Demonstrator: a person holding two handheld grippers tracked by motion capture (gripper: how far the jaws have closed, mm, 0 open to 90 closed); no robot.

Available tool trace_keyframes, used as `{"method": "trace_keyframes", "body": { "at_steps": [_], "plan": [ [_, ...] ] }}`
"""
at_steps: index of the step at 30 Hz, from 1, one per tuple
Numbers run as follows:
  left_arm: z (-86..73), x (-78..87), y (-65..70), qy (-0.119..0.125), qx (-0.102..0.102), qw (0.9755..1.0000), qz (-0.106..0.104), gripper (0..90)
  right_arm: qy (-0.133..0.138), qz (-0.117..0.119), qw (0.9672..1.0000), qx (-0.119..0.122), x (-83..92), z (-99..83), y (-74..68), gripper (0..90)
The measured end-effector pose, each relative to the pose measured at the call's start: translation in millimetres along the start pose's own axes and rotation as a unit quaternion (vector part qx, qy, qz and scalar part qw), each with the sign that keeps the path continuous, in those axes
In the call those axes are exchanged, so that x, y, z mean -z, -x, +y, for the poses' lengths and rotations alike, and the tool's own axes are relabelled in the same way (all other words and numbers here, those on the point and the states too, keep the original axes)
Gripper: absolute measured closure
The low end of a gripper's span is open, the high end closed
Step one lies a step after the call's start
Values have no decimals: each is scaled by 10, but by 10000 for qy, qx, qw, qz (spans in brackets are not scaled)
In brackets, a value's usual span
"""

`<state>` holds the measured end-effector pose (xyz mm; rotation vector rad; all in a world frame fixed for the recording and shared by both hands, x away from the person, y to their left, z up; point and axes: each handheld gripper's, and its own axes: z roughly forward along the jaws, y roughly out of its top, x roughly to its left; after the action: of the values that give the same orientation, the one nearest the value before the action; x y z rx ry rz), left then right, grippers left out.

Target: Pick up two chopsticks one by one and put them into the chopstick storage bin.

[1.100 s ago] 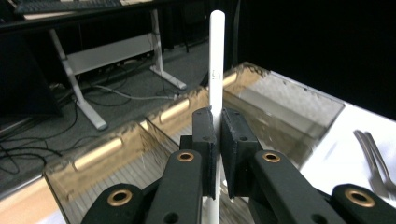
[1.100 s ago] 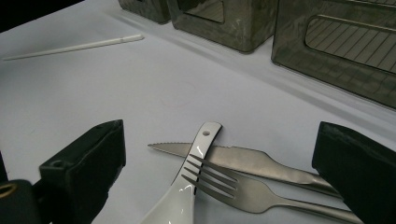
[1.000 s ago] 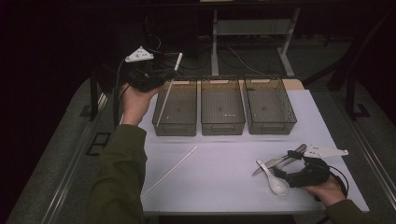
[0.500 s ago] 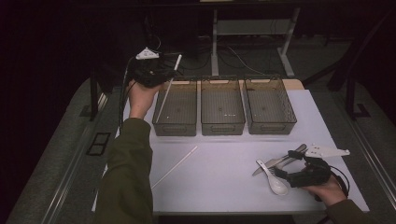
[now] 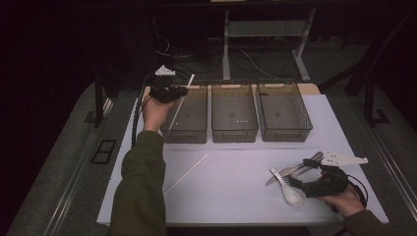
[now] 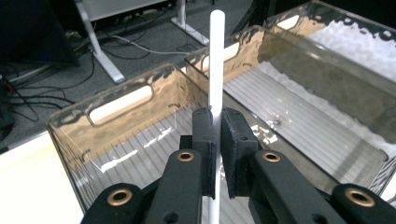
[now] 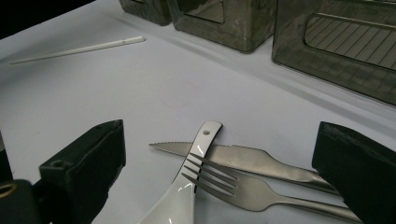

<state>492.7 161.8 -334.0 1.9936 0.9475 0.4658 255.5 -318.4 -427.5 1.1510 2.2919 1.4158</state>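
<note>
Overhead, the high view shows three clear bins [image 5: 234, 112] in one row at the far side of a white worktop [image 5: 236, 196]. Two white chopsticks are counted: one chopstick [image 5: 183, 94] is pinched in the left claw [image 5: 179, 89] above the leftmost bin, and a second chopstick [image 5: 186, 173] lies flat on the worktop in front of that bin. Near the right claw [image 5: 301, 177] lie one white spoon [image 5: 286, 188], one knife [image 5: 282, 174] and one fork [image 5: 304, 168]. Beyond the worktop is a dark room with grey floor, cables and table legs.

In the left gripper view, the left claw [image 6: 217, 135] is pressed onto the upright chopstick [image 6: 215, 60], over the ribbed floor of the bin [image 6: 140, 140].

In the right gripper view, the right claw [image 7: 219, 154] is spread wide and holds nothing. Between its jaws, the fork [image 7: 243, 184] lies across the knife [image 7: 243, 158] and the spoon [image 7: 187, 186]. The loose chopstick [image 7: 77, 49] lies well apart.
</note>
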Motion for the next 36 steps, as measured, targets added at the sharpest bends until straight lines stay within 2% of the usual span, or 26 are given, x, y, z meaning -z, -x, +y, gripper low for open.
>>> {"method": "trace_keyframes", "body": {
  "at_steps": [3, 8, 10, 18, 21, 26, 31, 36],
  "plan": [
    [-41, -48, -7, -65, 41, 10000, 30, 834, 4, 0, 10000, 14, 2, -1, 1, 28],
    [-79, -103, -12, -37, 129, 9999, 58, 833, 8, 0, 10000, 7, 3, -2, 1, 28],
    [-82, -155, -3, -78, 148, 9998, 148, 833, -4, 2, 10000, 6, 3, -2, 1, 28],
    [-114, -328, 26, -173, 165, 9993, 292, 826, 11, 2, 10000, -1, 9, -4, 2, 28],
    [-141, -407, 51, -309, 151, 9986, 411, 820, 23, 10, 10000, 4, 13, -6, 7, 28],
    [-153, -421, 65, -374, 129, 9981, 477, 763, 27, 15, 10000, 3, 19, -7, 6, 28],
    [-137, -392, 81, -294, 141, 9986, 409, 732, 22, 10, 10000, 9, 15, -6, 4, 28],
    [-112, -334, 110, -296, 53, 9990, 326, 674, 10, -2, 10000, 19, 14, -4, 2, 28]
  ]
}}
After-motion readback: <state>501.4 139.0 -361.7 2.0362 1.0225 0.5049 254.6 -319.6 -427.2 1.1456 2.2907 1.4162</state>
